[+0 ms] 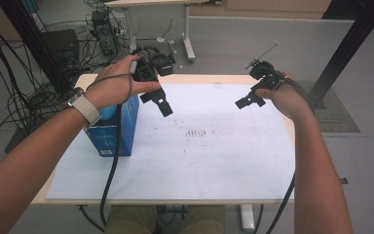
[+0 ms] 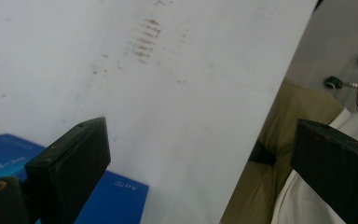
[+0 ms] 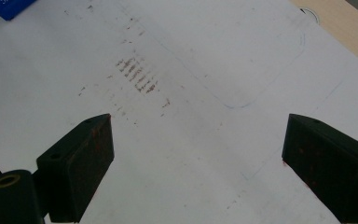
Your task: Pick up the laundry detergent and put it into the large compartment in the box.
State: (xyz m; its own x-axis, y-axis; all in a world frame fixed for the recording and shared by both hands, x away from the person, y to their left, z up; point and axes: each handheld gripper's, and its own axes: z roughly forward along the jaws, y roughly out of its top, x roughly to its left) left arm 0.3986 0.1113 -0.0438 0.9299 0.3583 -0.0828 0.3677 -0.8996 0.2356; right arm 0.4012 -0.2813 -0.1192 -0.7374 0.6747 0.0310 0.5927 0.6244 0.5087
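Holding both grippers up off the worktop [image 1: 272, 185], you have nothing in either one. Your left gripper [image 1: 161, 100] hangs just beside the blue box [image 1: 126, 127], at its far right corner, with its jaws spread wide; in the left gripper view they frame bare white sheet, the box [image 2: 121, 196] lying low behind the left jaw. That position suggests the box is the thing you mean to take, since it is the one object on the sheet and your left hand [image 1: 114, 87] is already over its top.

Your right gripper [image 1: 250, 99] sits well apart from the box, across the sheet near the far right edge, jaws likewise spread and empty. In the right gripper view it looks down on the brown smudges [image 3: 137, 74] at the middle of the sheet, with a corner of the box [image 3: 9, 7] at the top left. Kept out there, it leaves the left side free to work.

The box stands upright at the left edge of the white sheet [image 1: 214, 161].
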